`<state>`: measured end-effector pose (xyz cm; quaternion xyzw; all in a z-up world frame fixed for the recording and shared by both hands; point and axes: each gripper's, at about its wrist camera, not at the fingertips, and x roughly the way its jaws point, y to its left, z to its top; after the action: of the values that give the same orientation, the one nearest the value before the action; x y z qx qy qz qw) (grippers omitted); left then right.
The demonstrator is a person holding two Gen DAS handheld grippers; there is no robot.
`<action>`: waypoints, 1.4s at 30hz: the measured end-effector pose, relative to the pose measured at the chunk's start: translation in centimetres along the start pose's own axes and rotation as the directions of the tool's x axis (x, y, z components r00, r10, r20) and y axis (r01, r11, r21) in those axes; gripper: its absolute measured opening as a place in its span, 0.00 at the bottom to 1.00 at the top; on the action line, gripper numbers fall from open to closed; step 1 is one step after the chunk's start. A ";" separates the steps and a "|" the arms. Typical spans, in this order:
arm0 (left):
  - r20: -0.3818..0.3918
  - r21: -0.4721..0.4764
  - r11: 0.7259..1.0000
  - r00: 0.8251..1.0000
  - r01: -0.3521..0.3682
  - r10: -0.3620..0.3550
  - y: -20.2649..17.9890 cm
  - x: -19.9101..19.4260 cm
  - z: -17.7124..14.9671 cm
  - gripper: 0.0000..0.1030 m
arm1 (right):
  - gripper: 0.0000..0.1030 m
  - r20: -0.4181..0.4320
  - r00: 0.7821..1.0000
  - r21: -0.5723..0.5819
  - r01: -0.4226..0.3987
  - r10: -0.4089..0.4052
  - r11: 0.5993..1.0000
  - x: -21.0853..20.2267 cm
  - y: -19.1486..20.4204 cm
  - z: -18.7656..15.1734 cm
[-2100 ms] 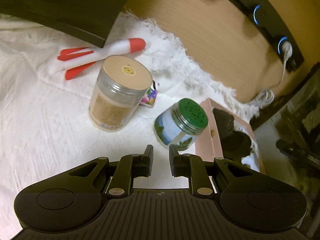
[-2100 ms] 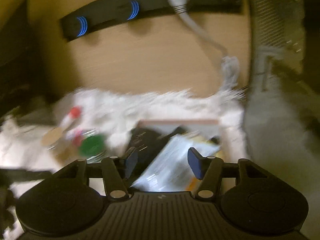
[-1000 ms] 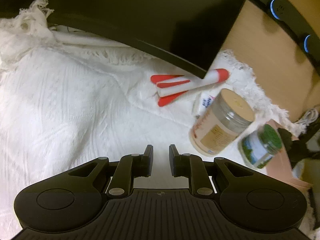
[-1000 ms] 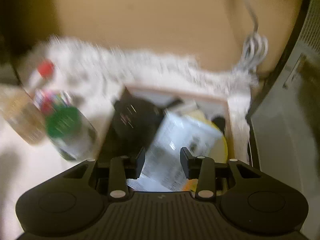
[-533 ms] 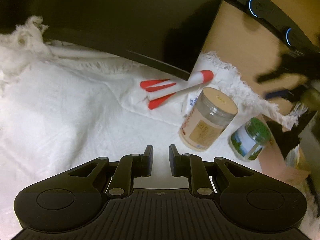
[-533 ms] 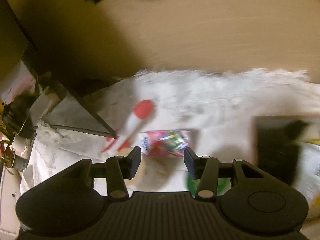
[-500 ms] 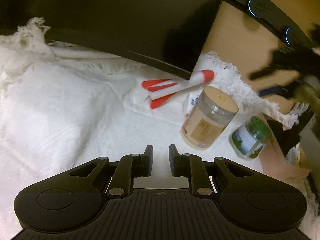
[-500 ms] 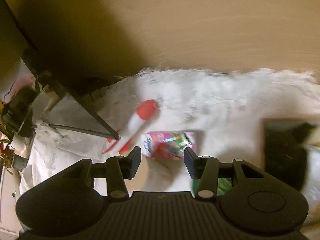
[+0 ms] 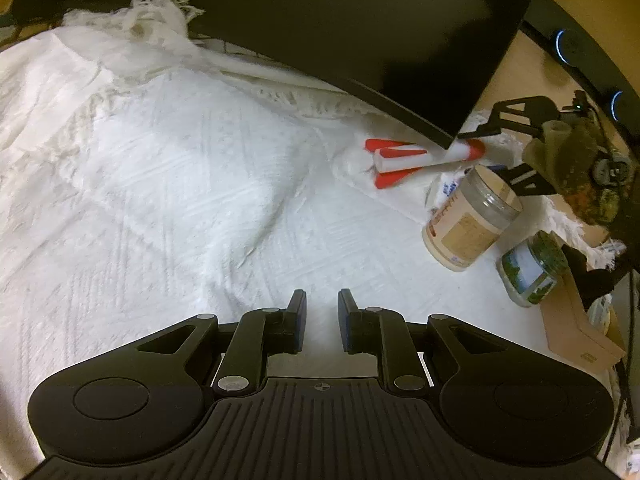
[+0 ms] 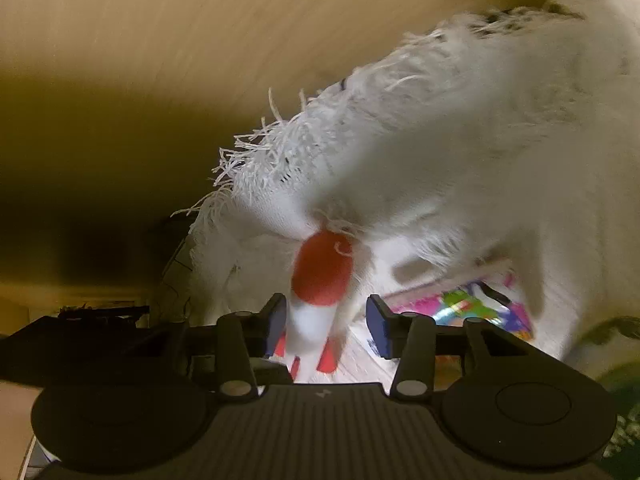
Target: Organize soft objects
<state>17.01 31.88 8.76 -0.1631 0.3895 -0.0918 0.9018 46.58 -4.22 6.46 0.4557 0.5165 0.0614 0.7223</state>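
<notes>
Right claw [image 10: 326, 322], swung over from the box, now brackets the plush rocket [image 10: 316, 300], jaws just narrowed, not yet gripping; left claw [image 9: 322, 308] shut, empty.

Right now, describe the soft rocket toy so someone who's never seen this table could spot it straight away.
Start at the white fringed cloth covering the table and go to its far right side, where the corner of a big dark panel overhangs. The rocket toy lies flat there, just behind the tan-lidded jar. It alone is plush: a white body with red fins and a red nose.
</notes>
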 end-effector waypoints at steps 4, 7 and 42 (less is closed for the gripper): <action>-0.004 -0.010 1.000 1.000 -0.013 0.013 0.2 0.0 -0.1 0.18 | 0.31 0.037 0.999 -0.042 0.029 -0.028 0.999 0.7 0.8 0.2; -0.005 -0.005 1.000 1.000 -0.012 0.012 0.0 0.2 -0.1 0.18 | 0.31 0.073 0.997 -0.087 0.027 -0.021 0.996 -1.5 1.4 -0.3; 0.011 0.254 0.959 0.991 0.129 -0.136 -6.3 -1.5 1.3 0.18 | 0.70 0.187 0.975 -0.806 0.223 -0.123 0.548 -12.7 7.4 -18.8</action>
<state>16.65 26.80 12.90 -0.0738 0.3500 -0.1987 0.9124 28.43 4.12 19.61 0.0169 0.4309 0.1983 0.8802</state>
